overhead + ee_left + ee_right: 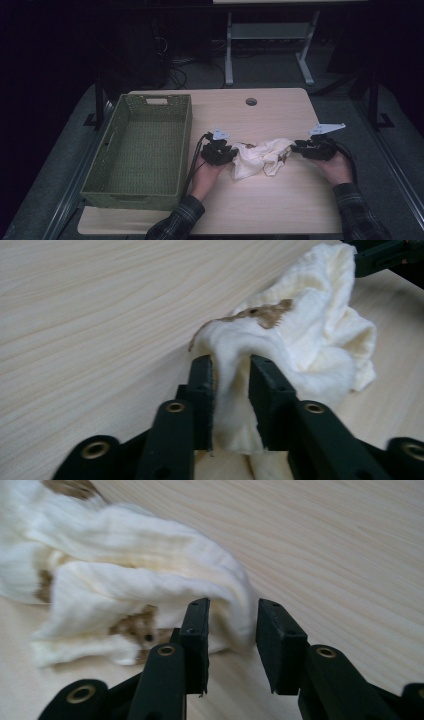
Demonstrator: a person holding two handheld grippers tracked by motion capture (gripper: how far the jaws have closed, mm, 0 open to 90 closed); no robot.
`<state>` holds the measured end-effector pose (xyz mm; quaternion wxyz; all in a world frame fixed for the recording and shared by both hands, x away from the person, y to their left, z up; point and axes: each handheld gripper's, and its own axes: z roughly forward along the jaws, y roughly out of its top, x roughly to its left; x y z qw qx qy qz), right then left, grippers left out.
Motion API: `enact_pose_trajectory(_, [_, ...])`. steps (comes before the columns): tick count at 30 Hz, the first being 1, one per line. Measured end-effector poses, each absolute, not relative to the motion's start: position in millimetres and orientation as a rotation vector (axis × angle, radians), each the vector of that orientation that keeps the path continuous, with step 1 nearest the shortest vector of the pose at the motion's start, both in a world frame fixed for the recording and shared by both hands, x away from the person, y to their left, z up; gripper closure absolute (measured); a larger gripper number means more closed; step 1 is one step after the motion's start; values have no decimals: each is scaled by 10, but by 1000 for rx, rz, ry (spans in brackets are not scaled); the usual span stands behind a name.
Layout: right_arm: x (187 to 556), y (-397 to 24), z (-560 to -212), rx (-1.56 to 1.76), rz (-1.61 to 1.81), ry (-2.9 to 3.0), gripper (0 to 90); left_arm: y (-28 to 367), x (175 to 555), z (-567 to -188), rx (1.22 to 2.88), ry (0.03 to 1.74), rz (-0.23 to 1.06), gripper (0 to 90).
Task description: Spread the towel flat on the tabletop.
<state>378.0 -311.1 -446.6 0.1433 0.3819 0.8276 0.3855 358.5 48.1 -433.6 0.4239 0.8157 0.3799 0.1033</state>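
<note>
A crumpled cream cloth (260, 156) with brown patches lies on the pale wooden table (280, 200), between my two grippers. My left gripper (233, 152) is at the cloth's left end. In the left gripper view its jaws (232, 365) stand parted, with a loose fold of the cloth (310, 345) between them. My right gripper (295, 146) is at the cloth's right end. In the right gripper view its jaws (232, 607) are parted around the cloth's edge (140, 570), with a small gap at one pad. The right gripper (385, 257) also shows far off in the left gripper view.
An empty green woven basket (185, 145) stands on the left part of the table, close to my left hand. A round cable hole (251, 101) sits near the table's far edge. Beyond the table are a dark floor and a white desk frame (270, 45).
</note>
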Motion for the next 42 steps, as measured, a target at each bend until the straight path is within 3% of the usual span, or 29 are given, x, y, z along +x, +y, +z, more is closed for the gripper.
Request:
enact_pose_trajectory(8, [3542,-3041,-4350,1058,1150,2381,601,433,3316,-4145,2088,826,329,597])
enact_pose_trajectory(15, [3367,-2951,-4271,1019,1191,2394,585,429,3107,-4033,2108,748,295,564])
enact_pose_trajectory(23, [3241,-2708,-4406,972,1194,2516,593,406,3026,-4280,2158,731,186,569])
enact_pose_trajectory(33, [3267,-2498,-4626,940,1115,2585,599,252,3066,-4576,2259,714,243,555])
enact_pose_trajectory(36, [3291,-2486,-4655,925,1093,2584,630,235,3092,-4628,2290,721,267,617])
enact_pose_trajectory(42, [3283,-2474,-4666,908,1056,2594,864,223,3128,-4628,2313,715,233,854])
